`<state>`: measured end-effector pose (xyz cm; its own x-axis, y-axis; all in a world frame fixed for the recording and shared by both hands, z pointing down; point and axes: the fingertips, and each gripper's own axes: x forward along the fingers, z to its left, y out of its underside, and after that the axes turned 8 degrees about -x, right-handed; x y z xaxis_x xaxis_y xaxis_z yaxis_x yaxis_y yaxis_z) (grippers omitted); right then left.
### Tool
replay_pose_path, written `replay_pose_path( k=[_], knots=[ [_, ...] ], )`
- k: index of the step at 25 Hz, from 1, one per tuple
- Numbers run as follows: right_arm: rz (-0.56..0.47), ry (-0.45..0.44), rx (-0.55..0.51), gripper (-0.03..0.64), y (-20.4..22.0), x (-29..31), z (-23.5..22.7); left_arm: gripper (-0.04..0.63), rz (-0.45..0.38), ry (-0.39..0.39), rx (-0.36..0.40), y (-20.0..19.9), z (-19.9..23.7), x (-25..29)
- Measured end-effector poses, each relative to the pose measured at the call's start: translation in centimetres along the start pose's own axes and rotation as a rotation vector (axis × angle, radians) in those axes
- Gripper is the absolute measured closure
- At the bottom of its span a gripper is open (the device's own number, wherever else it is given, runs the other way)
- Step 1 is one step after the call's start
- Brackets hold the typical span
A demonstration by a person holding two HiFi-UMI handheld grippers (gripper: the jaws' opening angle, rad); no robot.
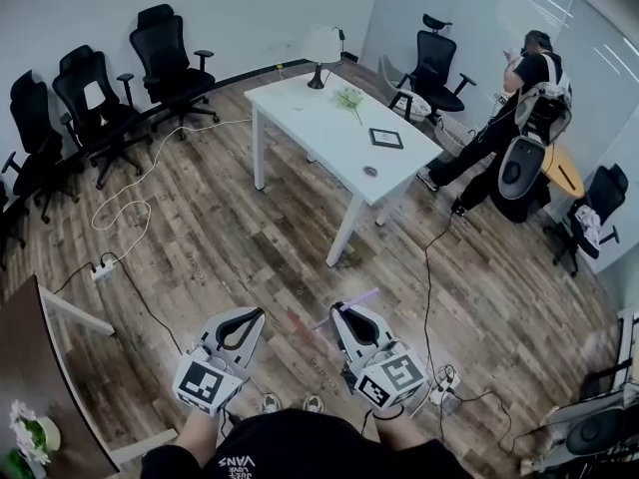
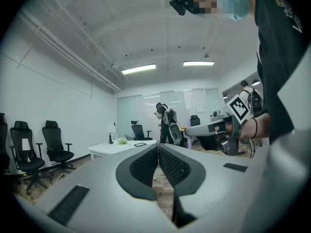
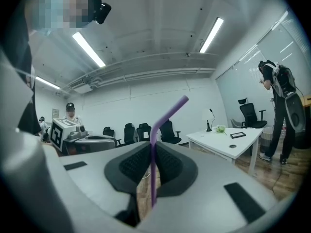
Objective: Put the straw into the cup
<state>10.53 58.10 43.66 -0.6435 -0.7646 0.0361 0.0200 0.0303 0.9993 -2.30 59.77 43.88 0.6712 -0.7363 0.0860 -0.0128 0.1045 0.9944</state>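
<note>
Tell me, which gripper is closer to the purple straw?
Right. The right gripper is shut on the purple straw, which stands between its jaws. The left gripper is beside it, off to the straw's left, jaws together with nothing between them.

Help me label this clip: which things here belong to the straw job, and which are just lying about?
Job: straw, pinched in the right gripper; left gripper, shut and empty. No cup shows.
Lying about: table, lamp, chairs, power strip, person at the back.
</note>
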Motion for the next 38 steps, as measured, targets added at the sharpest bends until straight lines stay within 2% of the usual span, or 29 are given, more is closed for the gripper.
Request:
replay_pose_path(
  k=[5, 10, 19, 26, 38],
  knots=[
    [-0.003, 0.022, -0.003, 0.578, -0.2, 0.5, 0.6, 0.578, 0.014, 0.021, 0.012, 0.2, 1.0, -0.5],
    [-0.012, 0.045, 0.006, 0.578, -0.1, 1.3, 1.7, 0.578, -0.007, 0.046, 0.015, -0.2, 1.9, -1.0],
    [-0.005, 0.071, 0.024, 0.578, 0.4, 2.3, 3.1, 0.578, -0.008, 0.069, -0.013, 0.3, 3.6, -2.0],
    [-0.005, 0.056, 0.019, 0.578, 0.4, 3.9, 1.2, 0.578, -0.009, 0.054, -0.011, 0.4, 4.8, 0.1],
    [-0.013, 0.013, 0.019, 0.578, 0.3, 7.3, -4.7, 0.578, 0.0, 0.015, -0.008, 0.1, 6.8, 6.0]
  ],
)
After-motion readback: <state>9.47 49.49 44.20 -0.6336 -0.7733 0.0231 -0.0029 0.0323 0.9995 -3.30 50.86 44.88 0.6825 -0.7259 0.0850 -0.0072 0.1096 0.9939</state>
